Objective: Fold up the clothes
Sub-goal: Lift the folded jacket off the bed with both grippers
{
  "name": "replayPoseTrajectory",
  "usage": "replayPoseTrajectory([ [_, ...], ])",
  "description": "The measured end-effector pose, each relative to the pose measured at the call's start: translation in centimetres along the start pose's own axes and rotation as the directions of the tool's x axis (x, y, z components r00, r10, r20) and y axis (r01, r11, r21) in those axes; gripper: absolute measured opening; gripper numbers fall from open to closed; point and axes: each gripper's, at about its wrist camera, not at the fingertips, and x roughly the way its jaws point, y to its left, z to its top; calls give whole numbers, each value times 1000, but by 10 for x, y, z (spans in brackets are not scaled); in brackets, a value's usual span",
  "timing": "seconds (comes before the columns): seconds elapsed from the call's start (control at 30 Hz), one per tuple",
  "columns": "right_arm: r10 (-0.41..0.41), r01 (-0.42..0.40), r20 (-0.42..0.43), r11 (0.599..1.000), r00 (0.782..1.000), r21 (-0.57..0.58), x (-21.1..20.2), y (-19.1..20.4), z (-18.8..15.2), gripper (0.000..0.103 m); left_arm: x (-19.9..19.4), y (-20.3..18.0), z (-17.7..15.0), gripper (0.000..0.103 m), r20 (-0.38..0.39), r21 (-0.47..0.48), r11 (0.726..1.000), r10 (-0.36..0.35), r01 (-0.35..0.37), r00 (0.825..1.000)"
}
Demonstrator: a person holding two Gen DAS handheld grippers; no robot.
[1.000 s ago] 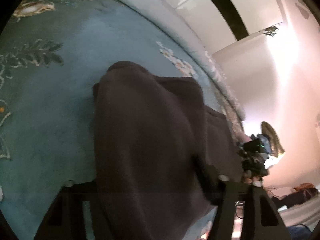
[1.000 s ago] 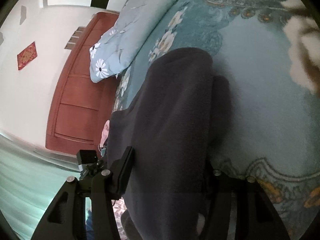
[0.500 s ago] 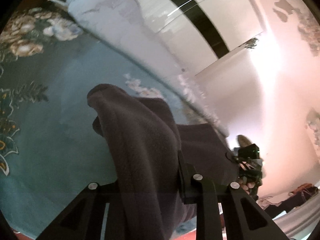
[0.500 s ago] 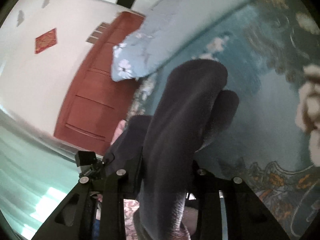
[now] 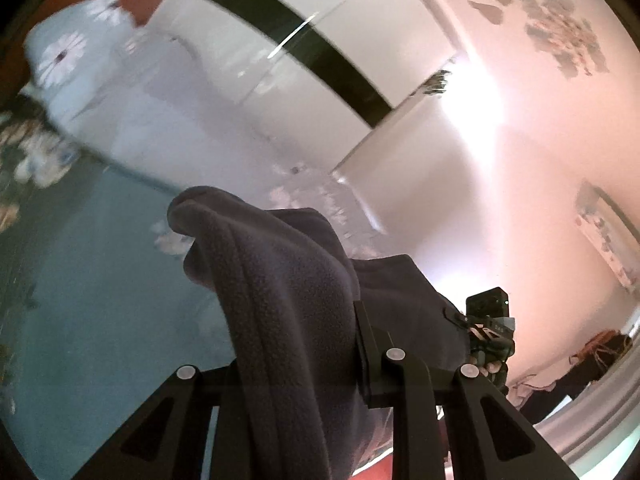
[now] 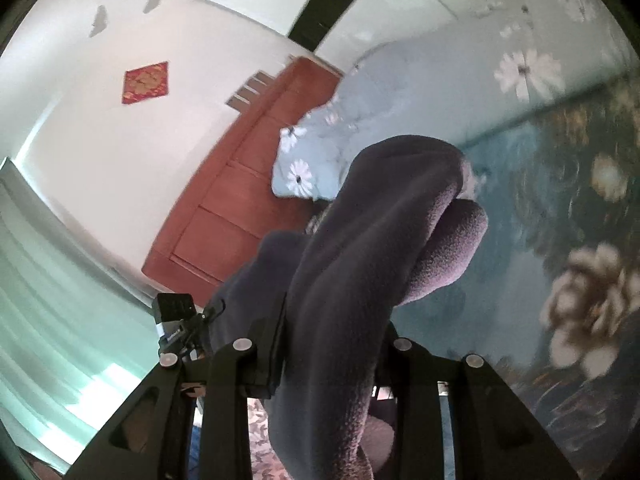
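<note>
Both tongs, left and right, clamped on dark fleece garment; garment had risen clear above bedspread, cameras tilting toward pillow. Fold carry likely underway.

The right tool is clamped on a dark fleece garment, whose cloth fills the gap between its two black fingers and rises in a thick fold toward the far side. To the right lies the teal flowered bedspread, blurred. Beyond the fold sits a pale blue pillow with white daisies. At the left, near the garment's edge, the left tool shows against a red-brown wooden headboard and a white wall.
</note>
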Motion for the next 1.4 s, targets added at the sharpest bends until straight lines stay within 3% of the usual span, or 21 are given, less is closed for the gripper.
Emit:
replayPoseTrajectory([
  [0.23, -25, 39, 137, 995, 990, -97, -116, 26, 61, 33, 67, -101, 52, 24, -2, 107, 989, -99, 99, 995],
  [0.43, -126, 152, 265, 985, 956, -79, -233, 18, 84, 33, 168, -176, 70, 24, -92, 144, 968, -194, 206, 977],
  [0.53, -199, 217, 309, 976, 930, -24, -287, 1, 82, 33, 224, -207, 64, 24, -169, 130, 956, -239, 262, 956],
  [0.8, -356, 332, 396, 934, 846, 130, -408, -51, 55, 33, 336, -267, 18, 24, -316, 25, 919, -366, 393, 875],
  [0.97, -426, 380, 424, 905, 799, 192, -443, -94, 36, 35, 375, -267, -37, 24, -387, 31, 917, -355, 397, 851],
  [1.03, -444, 351, 408, 892, 798, 284, -435, -134, 27, 36, 392, -250, -57, 24, -417, -3, 930, -335, 367, 845],
  [1.13, -462, 282, 356, 846, 812, 453, -423, -204, -2, 37, 401, -219, -80, 24, -438, -72, 939, -333, 337, 835],
  [1.2, -399, 171, 393, 849, 829, 499, -418, -235, -20, 39, 401, -215, -83, 24, -437, -83, 937, -341, 341, 832],
  [1.27, -356, 124, 434, 870, 828, 476, -413, -240, -23, 40, 400, -210, -86, 24, -436, -94, 934, -349, 344, 829],
  [1.4, -386, 184, 425, 877, 819, 443, -420, -228, -19, 40, 399, -201, -91, 25, -434, -116, 930, -365, 350, 824],
])
